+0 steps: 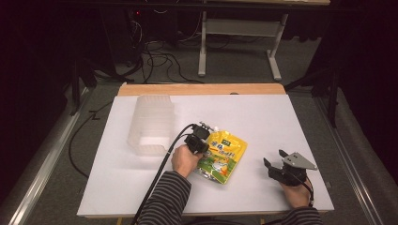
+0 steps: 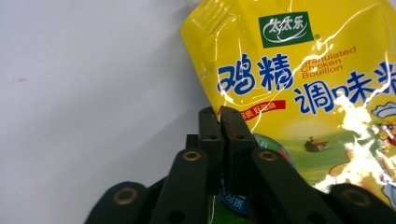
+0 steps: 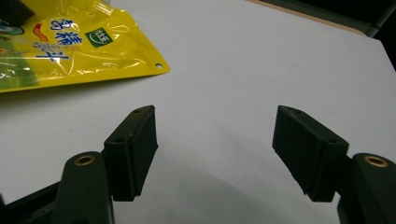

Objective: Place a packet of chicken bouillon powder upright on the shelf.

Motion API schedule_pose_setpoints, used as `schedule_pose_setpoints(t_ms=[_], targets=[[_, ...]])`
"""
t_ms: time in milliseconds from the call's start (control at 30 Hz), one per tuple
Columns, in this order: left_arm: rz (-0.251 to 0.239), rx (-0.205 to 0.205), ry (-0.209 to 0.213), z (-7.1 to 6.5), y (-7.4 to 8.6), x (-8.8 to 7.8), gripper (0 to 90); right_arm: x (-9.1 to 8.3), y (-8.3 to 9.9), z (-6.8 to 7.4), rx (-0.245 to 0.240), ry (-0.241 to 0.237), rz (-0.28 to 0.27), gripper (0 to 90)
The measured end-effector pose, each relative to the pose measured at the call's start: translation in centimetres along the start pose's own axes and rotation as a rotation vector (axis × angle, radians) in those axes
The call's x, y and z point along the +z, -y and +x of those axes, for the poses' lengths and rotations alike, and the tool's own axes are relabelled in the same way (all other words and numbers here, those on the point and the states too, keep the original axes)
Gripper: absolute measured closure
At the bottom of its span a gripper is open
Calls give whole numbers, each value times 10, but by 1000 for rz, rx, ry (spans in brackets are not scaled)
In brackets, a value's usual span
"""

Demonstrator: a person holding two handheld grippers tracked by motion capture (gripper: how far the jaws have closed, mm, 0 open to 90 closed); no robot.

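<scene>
— Black jaws right under our lens, and we see them pressed together on the near-left edge of the yellow seasoning pouch. So our left gripper is clamped on the pouch, which lies flat on the white table.

— We'd say the grip is thin, just the film at the rim. We should lift slowly and keep the pouch level so it doesn't slide out.

— Agreed. Left of the pouch stands the clear plastic bin, near enough to be our likely target.

— And right of the pouch, our right gripper rests with jaws wide apart, holding nothing.
</scene>
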State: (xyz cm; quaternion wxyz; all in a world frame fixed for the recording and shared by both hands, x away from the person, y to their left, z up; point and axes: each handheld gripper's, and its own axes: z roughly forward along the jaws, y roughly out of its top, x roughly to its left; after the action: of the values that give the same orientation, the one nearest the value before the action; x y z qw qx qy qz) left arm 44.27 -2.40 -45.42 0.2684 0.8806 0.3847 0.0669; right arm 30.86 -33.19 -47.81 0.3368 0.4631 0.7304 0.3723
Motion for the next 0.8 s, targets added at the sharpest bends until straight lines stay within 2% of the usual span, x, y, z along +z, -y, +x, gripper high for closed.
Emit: schedule_pose_setpoints(t_ms=[67,167,200,233,267,300,367,400,433,567,733,800], targets=[[-14,14,9,-1,1,-2,900,0,0,0,2,0,0,314],[-67,30,27,-4,1,-9,900,0,0,0,2,0,1,314],[-67,30,27,-4,1,-9,900,0,0,0,2,1,1,313],[-100,33,45,-6,0,-17,900,0,0,0,1,1,1,313],[-100,33,45,-6,0,-17,900,0,0,0,1,1,1,313],[-127,38,63,-6,0,-25,900,0,0,0,4,0,1,313],[-149,45,76,-8,0,-34,900,0,0,0,0,0,-4,313],[-149,45,76,-8,0,-34,900,0,0,0,3,-1,-3,313],[-173,57,80,-10,1,-42,900,0,0,0,3,-1,-3,313],[-233,99,67,-15,3,-56,900,0,0,0,0,-1,-4,313],[-275,95,96,-15,4,-66,900,0,0,0,1,-1,0,313],[-302,95,113,-16,5,-75,900,0,0,0,3,-2,-1,313]])
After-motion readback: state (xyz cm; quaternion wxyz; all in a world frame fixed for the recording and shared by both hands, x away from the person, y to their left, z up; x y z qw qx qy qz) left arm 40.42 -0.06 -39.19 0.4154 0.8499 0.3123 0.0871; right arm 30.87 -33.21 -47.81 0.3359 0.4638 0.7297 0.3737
